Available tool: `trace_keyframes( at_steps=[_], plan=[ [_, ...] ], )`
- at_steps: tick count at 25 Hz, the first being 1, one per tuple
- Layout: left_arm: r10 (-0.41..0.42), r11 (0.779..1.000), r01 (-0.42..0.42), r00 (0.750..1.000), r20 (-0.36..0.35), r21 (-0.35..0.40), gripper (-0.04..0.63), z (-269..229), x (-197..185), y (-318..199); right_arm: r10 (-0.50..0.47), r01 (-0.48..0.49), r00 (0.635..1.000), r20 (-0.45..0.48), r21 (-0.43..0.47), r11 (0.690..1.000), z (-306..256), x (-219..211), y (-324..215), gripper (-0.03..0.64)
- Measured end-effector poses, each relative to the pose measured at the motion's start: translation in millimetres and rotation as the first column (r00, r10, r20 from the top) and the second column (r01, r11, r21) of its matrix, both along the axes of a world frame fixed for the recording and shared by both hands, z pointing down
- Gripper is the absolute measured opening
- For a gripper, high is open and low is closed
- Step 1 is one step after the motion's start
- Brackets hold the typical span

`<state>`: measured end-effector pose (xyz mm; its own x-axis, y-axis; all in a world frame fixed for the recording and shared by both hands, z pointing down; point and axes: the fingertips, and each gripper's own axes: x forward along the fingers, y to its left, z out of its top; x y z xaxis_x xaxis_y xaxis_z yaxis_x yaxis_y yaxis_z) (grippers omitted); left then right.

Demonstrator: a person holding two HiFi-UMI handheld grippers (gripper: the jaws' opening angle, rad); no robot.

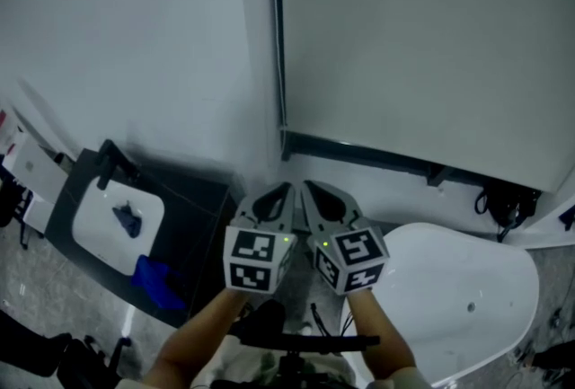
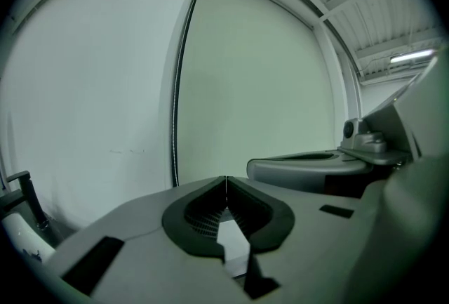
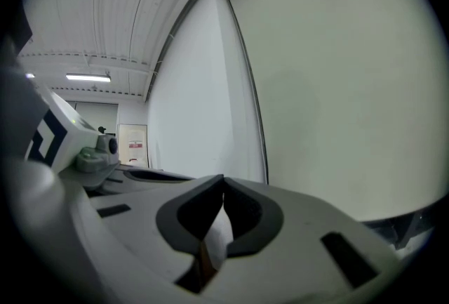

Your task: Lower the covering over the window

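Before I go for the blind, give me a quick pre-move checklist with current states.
1. left claw shut, nothing in it: ok.
2. right claw shut, nothing in it: ok.
3. pull chain in view along the left edge of the blind: ok.
4. A claw on the pull chain: not ok, both are short of it.
5. Blind fully down: cannot tell.

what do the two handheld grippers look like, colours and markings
Both the left gripper and the right gripper have pale grey, tapering shells whose jaw openings are lined in black; the left gripper view shows that lining ribbed. Each carries a cube with black-and-white square markers and a small green light beside it. No sleeves show on the forearms.
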<state>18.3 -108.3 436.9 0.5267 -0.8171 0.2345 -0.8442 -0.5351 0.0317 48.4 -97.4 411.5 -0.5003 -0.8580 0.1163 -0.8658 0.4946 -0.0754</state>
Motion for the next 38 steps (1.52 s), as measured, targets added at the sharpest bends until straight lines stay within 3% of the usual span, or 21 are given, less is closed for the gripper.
trace_keyframes(
  at_steps=[11,19,28,38],
  plan=[
    [0.017,0.999,-0.015,0.998,-0.055,0.035,0.02,-20,-19,-83,-0.007,0.008,0.999,-0.052,0.01,1.0,-13,-20,-84,0.011],
    [0.021,0.998,-0.017,0.998,-0.062,0.062,0.021,-40,-39,-118,-0.01,0.015,0.997,-0.072,0.075,0.997,-44,-33,-138,0.011],
    [-0.014,0.997,0.016,0.999,-0.029,0.073,0.02,-41,-44,-146,-0.147,0.153,0.987,-0.06,0.098,0.983,-56,-43,-187,0.038],
    [-0.125,0.987,0.128,0.991,-0.037,0.1,0.02,-49,-49,-183,-0.308,0.314,0.949,-0.067,0.106,0.944,-63,-47,-239,0.057]
  ],
)
